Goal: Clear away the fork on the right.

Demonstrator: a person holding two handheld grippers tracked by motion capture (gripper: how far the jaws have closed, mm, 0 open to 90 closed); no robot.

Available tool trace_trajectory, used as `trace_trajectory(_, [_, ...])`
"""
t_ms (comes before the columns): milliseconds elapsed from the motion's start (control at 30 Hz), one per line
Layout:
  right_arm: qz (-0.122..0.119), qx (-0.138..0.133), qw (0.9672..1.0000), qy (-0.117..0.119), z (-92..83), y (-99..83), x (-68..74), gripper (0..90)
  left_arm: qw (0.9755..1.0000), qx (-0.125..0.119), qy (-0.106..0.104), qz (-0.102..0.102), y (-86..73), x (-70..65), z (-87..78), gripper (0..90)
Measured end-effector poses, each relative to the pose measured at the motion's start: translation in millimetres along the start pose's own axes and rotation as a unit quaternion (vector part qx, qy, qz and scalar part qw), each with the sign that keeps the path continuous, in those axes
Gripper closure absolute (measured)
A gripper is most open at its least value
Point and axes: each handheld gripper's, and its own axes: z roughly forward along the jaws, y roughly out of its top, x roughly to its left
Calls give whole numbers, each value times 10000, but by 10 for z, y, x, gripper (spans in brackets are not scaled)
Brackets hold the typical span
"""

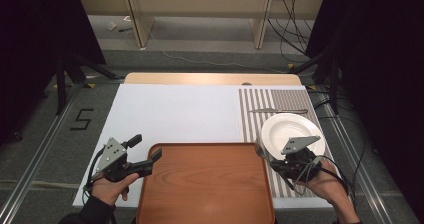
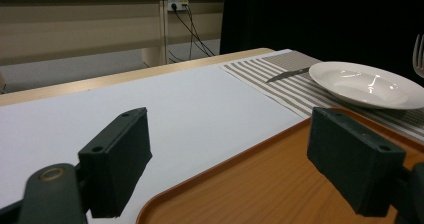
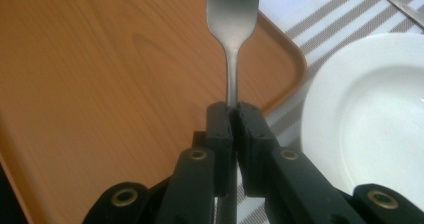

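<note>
Right gripper view: fork (image 3: 233,39) clamped; high view: knife (image 1: 278,110)

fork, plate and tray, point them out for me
fork (image 3: 232,14), right gripper view, on its head below the tines
plate (image 1: 290,130), high view, on its white bowl
tray (image 1: 205,184), high view, on its bare wooden floor

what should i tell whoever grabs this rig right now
Right gripper: shut on the fork, tines forward, at the tray's right edge.
Left gripper: open, holding nothing, jaws astride the tray's near-left corner.
Tray: bare wood.
Plate on the striped mat, knife behind it.
Done: fork picked up. Left: probably fork, plate and knife onto the tray.
</note>
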Motion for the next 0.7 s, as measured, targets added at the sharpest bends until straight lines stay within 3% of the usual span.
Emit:
trace_trajectory(300, [26, -283, 9994, 177, 37, 115, 111, 853, 10000, -3, -13, -7, 0, -2, -1, 169])
trace_trajectory(700, [62, -350, 9989, 311, 105, 202, 209, 853, 10000, -4, -27, -13, -1, -3, 2, 168])
